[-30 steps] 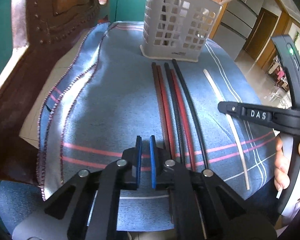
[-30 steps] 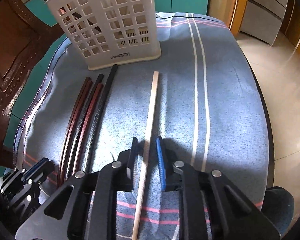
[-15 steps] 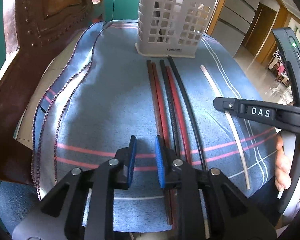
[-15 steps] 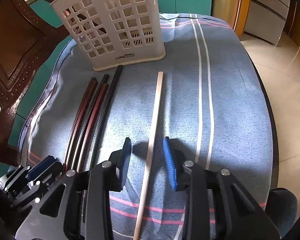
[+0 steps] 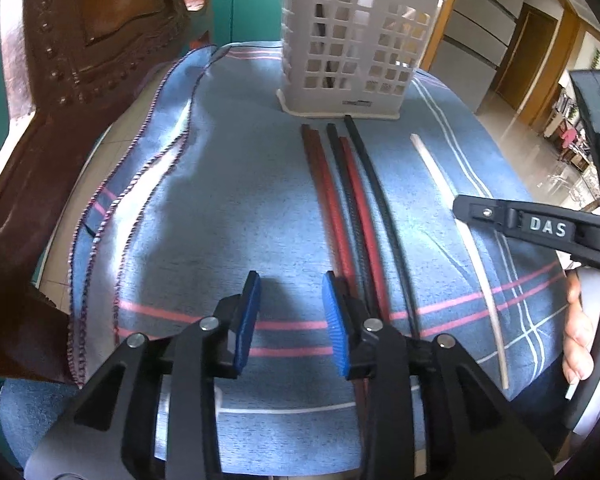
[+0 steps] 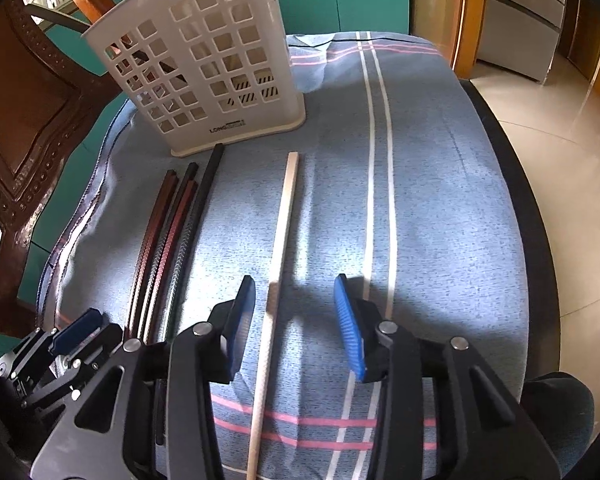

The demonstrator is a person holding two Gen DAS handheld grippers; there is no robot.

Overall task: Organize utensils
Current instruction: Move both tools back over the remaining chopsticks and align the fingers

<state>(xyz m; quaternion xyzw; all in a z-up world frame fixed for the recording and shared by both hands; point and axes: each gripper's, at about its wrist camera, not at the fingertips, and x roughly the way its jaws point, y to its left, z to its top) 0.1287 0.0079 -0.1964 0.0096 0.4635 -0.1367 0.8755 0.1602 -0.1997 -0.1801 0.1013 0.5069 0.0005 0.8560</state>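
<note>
Left wrist view: left claw spread wide, empty, above the cloth-covered tabletop; dark red and black chopsticks lie bundled just right of it, tips near the perforated grey holder.

Right wrist view: right claw open, straddling a pale wooden chopstick lying flat and apart from the bundle.

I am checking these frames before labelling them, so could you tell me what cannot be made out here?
- Contents of the basket: both views, the lattice wall shows only dark and pale slivers.
- Near ends of the dark chopsticks: left wrist view, hidden under the left gripper.
- Pale chopstick near end: right wrist view, cut off by the bottom edge, between the right gripper fingers.
</note>
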